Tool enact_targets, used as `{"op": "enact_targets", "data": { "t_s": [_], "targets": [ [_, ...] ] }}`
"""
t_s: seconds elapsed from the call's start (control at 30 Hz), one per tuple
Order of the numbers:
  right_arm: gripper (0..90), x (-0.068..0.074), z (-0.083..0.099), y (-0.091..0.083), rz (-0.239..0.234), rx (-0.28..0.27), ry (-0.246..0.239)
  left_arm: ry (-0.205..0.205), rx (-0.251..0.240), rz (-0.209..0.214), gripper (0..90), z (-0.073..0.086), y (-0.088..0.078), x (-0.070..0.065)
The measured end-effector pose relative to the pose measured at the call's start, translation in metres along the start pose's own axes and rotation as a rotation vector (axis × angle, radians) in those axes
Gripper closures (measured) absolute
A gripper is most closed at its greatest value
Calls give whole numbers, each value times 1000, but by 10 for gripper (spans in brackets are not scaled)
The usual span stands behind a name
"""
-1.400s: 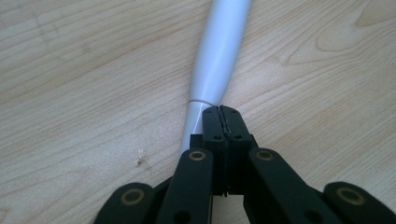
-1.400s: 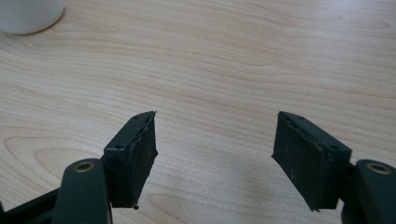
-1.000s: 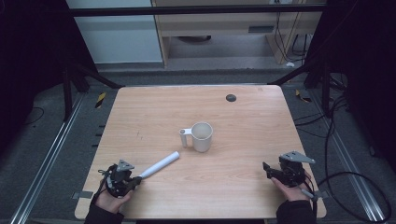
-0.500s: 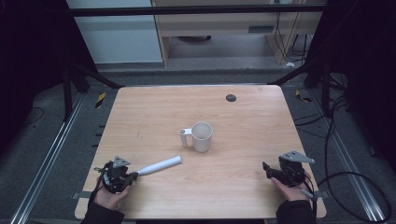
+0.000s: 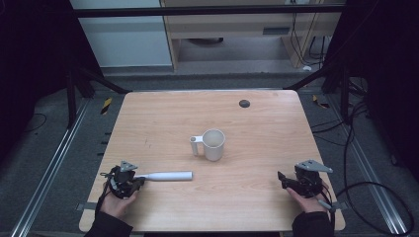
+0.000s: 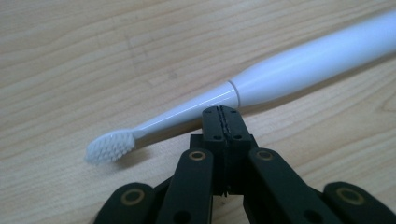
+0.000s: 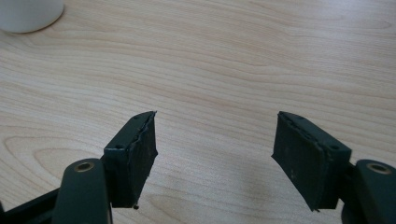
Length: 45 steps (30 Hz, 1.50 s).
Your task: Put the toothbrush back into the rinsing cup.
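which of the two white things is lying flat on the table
The electric toothbrush, lying on its side near the left gripper, bristles toward it. The white mug stands upright mid-table, mouth up and handle to its left.

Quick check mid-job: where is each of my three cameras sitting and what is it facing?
High view: above the person's side, looking forward and down on the table; both hands and tongs enter at the bottom.
Left gripper view: rides the left tongs, shut, tips at the toothbrush.
Right gripper view: rides the open right tongs, facing bare wood.
Shared: the mug also shows top left in the right gripper view.
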State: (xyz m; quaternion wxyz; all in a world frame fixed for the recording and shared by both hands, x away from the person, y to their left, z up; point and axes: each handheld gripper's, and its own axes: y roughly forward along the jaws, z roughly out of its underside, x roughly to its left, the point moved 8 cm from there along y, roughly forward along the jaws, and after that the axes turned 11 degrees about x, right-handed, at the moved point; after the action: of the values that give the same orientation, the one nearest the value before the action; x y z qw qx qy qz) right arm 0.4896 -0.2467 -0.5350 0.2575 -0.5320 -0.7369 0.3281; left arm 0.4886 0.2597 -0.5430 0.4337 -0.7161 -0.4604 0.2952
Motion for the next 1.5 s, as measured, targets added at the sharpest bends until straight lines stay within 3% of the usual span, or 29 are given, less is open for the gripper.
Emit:
{"op": "enact_targets", "data": {
  "t_s": [0.73, 1.5],
  "targets": [
    [301, 0, 0, 1, -2, 4, -1, -42, -44, -24, 894, -27, 11, 20],
    [302, -1, 0, 1, -2, 3, 1, -12, -73, -26, 895, -57, 21, 16]
  ]
}}
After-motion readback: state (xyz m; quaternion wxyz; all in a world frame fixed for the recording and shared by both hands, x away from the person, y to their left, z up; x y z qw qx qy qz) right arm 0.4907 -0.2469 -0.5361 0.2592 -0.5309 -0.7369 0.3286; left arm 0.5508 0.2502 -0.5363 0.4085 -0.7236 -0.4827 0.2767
